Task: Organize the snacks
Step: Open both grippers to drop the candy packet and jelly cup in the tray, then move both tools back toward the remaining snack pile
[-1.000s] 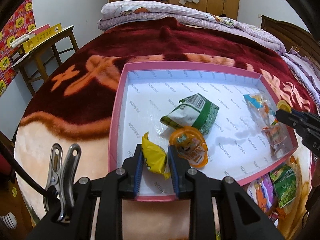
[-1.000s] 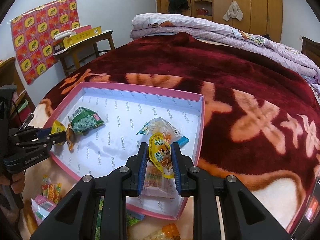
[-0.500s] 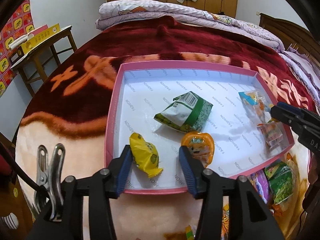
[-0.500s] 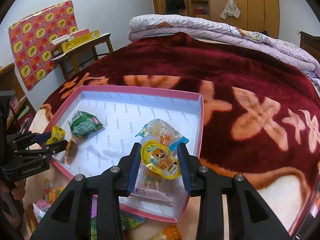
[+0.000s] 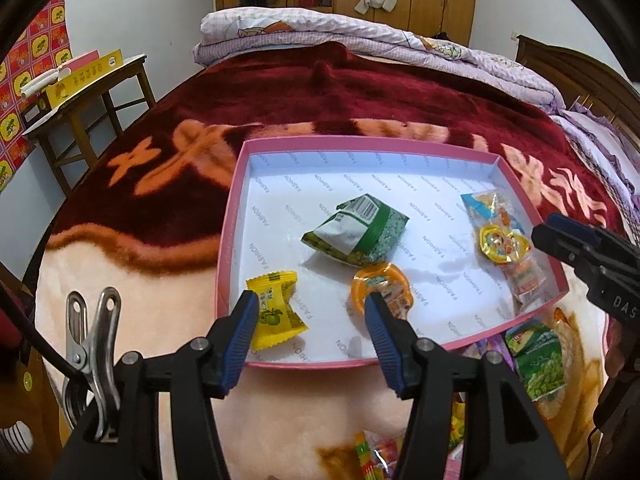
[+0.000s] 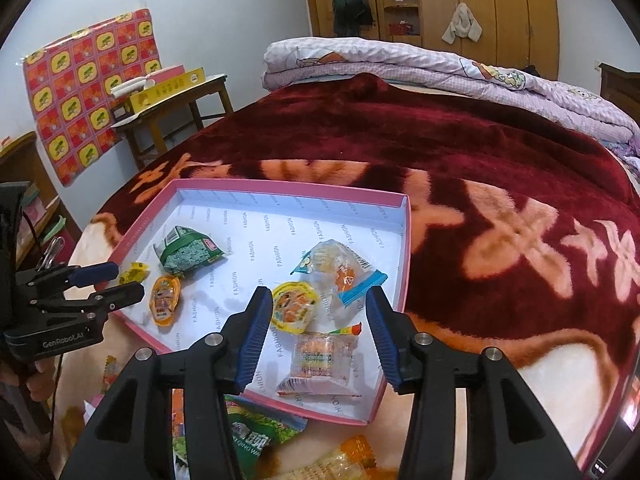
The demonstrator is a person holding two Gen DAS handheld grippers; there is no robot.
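Note:
A pink-rimmed box (image 5: 230, 236) (image 6: 404, 248) lies on the bed blanket. In it are a yellow candy (image 5: 276, 312) (image 6: 133, 272), an orange jelly cup (image 5: 382, 290) (image 6: 163, 299), a green packet (image 5: 356, 230) (image 6: 188, 250), a yellow jelly cup (image 5: 502, 242) (image 6: 294, 307), a clear blue-edged bag (image 5: 490, 208) (image 6: 340, 268) and a clear candy bag (image 5: 526, 276) (image 6: 322, 360). My left gripper (image 5: 312, 308) (image 6: 116, 282) is open and empty above the box's near edge, beside the yellow candy. My right gripper (image 6: 318, 310) (image 5: 548, 228) is open and empty above the yellow jelly cup.
More snack packets lie loose on the blanket by the box's near side, among them a green packet (image 5: 540, 364) (image 6: 256, 434) and an orange one (image 6: 352, 452). A wooden side table (image 5: 80, 92) (image 6: 176, 100) stands to the left. Folded bedding (image 5: 360, 36) lies at the bed's far end.
Both grippers opened and drew back. The left let go of the yellow candy and the right let go of the yellow jelly cup; both now lie in the box.

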